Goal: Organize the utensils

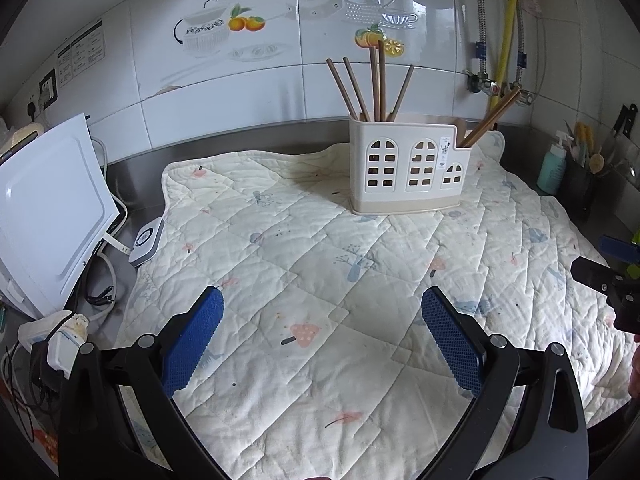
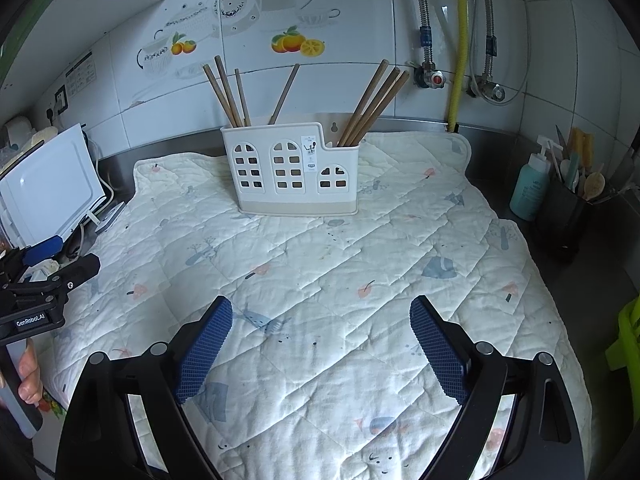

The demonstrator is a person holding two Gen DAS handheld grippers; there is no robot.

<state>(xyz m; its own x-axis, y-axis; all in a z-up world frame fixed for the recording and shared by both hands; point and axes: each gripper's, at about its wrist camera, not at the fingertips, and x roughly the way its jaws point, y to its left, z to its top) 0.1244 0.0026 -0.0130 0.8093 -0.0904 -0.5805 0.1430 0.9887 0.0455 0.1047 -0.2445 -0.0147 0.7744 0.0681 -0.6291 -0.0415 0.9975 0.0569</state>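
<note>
While both grippers hover low over the quilted mat (image 1: pixel 320 264), neither has hold of anything. From its own camera the left gripper (image 1: pixel 322 300) stands with its blue pads (image 1: pixel 192 340) spread wide, only bare mat between them. The right gripper (image 2: pixel 320 308) is likewise wide open, its pads (image 2: pixel 438 352) apart over the printed cloth.

Straight ahead of the left gripper, and a little to its right, the holder (image 1: pixel 404 172) sits upright on the far part of the mat; it is white with arched window cut-outs. Five chopsticks (image 1: pixel 376 80) stand fanned in its taller section, and a few more (image 1: pixel 492 116) lean out to the right from the lower section. From the right wrist the holder (image 2: pixel 292 172) lies ahead and slightly left, with nothing on the mat between it and the open pads.

Off to the left gripper's left, beside the mat's edge, a white appliance (image 1: pixel 48 216) stands on the steel counter (image 1: pixel 136 176), with cables (image 1: pixel 100 296) and a small white box (image 1: pixel 146 240) near it. To the far right of the right gripper, off the mat, a teal pump bottle (image 2: pixel 530 188) stands just beside a dark caddy (image 2: pixel 568 208) holding spoons and other tools. A tiled wall (image 1: pixel 240 92) with fruit and teapot decals rises behind the holder, and a yellow pipe (image 2: pixel 460 40) with braided hoses (image 2: pixel 420 8) runs down it to the right.
</note>
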